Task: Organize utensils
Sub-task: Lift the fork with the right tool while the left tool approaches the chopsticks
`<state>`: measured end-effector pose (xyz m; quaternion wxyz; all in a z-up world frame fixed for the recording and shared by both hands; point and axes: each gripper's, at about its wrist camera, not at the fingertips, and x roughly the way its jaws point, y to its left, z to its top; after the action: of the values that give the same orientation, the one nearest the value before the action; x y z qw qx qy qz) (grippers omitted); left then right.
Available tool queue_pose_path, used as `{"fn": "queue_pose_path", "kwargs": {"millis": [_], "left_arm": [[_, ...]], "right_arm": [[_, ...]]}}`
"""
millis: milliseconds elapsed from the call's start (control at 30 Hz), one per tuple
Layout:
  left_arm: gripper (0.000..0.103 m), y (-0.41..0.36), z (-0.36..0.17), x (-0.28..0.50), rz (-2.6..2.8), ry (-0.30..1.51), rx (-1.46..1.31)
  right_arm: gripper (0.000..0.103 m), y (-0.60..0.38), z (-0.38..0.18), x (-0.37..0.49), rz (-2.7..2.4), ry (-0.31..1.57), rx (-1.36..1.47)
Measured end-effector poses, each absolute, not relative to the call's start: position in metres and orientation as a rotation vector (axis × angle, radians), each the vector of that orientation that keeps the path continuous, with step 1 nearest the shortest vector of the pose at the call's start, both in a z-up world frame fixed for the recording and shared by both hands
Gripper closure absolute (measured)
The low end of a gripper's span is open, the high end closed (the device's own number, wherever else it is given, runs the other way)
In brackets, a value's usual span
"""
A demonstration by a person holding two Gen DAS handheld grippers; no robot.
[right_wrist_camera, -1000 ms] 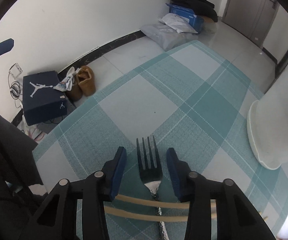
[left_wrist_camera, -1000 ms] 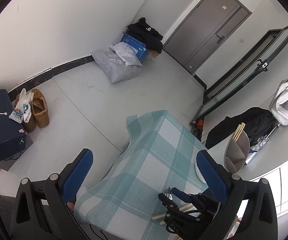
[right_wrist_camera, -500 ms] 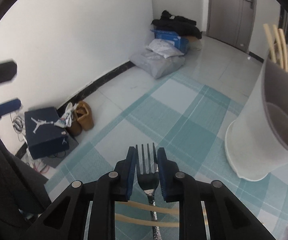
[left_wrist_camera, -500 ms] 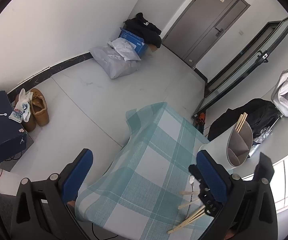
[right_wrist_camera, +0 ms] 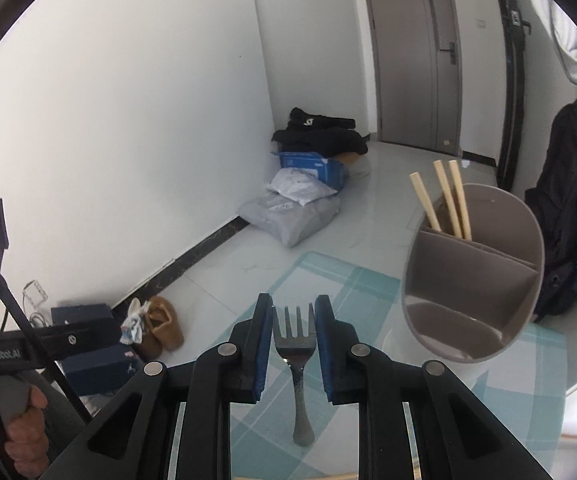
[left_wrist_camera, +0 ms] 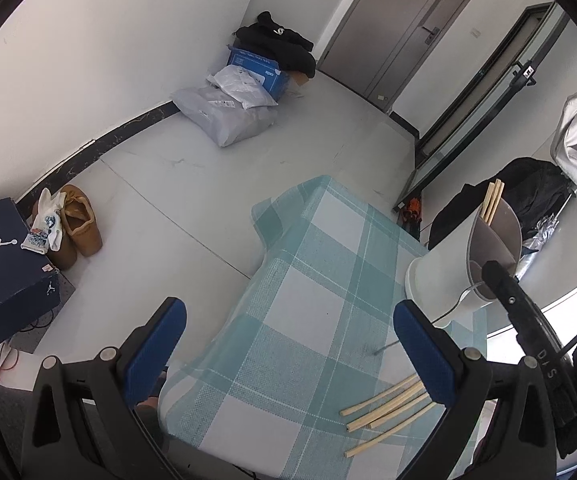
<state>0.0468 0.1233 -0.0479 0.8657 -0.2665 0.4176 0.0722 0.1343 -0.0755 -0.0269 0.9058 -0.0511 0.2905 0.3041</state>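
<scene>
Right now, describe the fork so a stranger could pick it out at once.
Start at the table with the teal checked cloth. Just left of the white utensil holder, the right gripper holds the fork above the cloth, tines pointing away. It is the only metal utensil; the chopsticks standing in the holder are pale wooden sticks.

Left gripper (left_wrist_camera: 300, 344): black angular frame, blue finger pads, silver screws. Right gripper (right_wrist_camera: 293, 334): matching black and blue. A bare hand (right_wrist_camera: 22, 428) (lower left of the frame) grips a black handle lettered "GenRobot.AI".
</scene>
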Motion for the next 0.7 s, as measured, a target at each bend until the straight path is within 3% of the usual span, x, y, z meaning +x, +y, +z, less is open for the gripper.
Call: {"fn": "queue_pose_path", "kwargs": {"millis": [500, 700], "left_arm": [[0.001, 0.069, -0.044, 0.062, 0.096, 0.914, -0.399], [0.001, 0.028, -0.057, 0.077, -0.008, 1.019, -0.212]], "right_arm": [[0.083, -0.166, -0.022, 0.111, 0.534, 0.576, 0.080], [0.083, -0.203, -0.007, 0.101, 0.497, 0.527, 0.123]]}}
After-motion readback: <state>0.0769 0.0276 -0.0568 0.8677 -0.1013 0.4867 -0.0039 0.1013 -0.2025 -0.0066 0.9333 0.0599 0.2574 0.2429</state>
